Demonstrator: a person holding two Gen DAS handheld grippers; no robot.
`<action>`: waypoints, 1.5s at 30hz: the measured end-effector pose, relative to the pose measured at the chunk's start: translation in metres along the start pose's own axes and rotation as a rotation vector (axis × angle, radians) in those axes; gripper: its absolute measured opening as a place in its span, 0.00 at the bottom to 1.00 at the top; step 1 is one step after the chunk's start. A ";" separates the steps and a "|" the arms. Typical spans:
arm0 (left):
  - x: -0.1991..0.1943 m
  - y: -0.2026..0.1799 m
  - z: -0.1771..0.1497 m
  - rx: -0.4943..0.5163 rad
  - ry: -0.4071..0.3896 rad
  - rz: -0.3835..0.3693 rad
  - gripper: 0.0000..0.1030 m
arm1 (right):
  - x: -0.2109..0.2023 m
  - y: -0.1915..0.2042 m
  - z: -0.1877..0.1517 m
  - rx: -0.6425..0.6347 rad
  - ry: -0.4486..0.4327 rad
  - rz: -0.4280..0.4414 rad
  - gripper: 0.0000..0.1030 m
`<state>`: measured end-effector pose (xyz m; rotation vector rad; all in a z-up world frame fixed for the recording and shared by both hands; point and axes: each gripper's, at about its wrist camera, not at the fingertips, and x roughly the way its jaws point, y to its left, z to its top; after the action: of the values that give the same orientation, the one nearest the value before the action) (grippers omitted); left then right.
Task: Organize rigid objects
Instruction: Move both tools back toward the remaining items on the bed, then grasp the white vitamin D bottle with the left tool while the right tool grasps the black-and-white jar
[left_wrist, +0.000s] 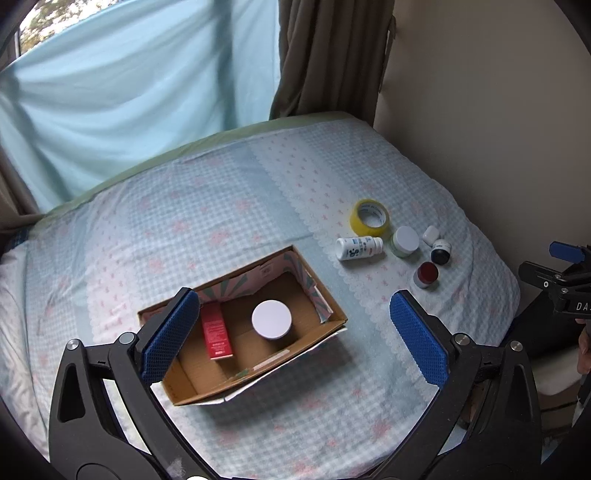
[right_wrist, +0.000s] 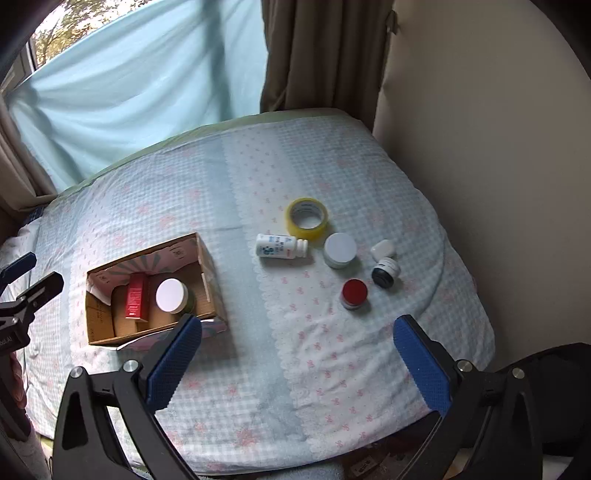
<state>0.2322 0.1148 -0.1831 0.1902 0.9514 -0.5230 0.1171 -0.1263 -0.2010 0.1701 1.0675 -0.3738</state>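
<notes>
Both your tongs are released and empty: the left gripper (left_wrist: 291, 339) hangs over the cardboard box (right_wrist: 207, 280), the right gripper (right_wrist: 295, 373) hangs well to the box's right. The box already holds a red carton (right_wrist: 137, 297) and a white-lidded jar (right_wrist: 170, 295). Right of the box, six things lie clustered: tape roll (right_wrist: 306, 218), white bottle (right_wrist: 280, 247) on its side, pale jar (right_wrist: 340, 250), red-lidded pot (right_wrist: 354, 293), black-based pot (right_wrist: 384, 273), and what may be a small white case (right_wrist: 382, 249). The bottle can roll on the soft bedsheet (right_wrist: 258, 369); wide jaws may knock neighbours.
</notes>
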 end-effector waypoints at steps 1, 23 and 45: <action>0.005 -0.009 0.008 0.010 0.006 -0.004 1.00 | 0.001 -0.013 0.002 0.014 -0.006 -0.011 1.00; 0.263 -0.194 0.100 0.489 0.315 -0.065 1.00 | 0.157 -0.198 0.056 0.333 0.130 0.059 1.00; 0.448 -0.213 0.018 1.008 0.625 -0.076 0.82 | 0.346 -0.212 0.020 0.669 0.424 0.121 0.93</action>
<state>0.3474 -0.2283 -0.5228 1.2853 1.2240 -1.0170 0.2012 -0.4036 -0.4861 0.9392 1.3069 -0.5927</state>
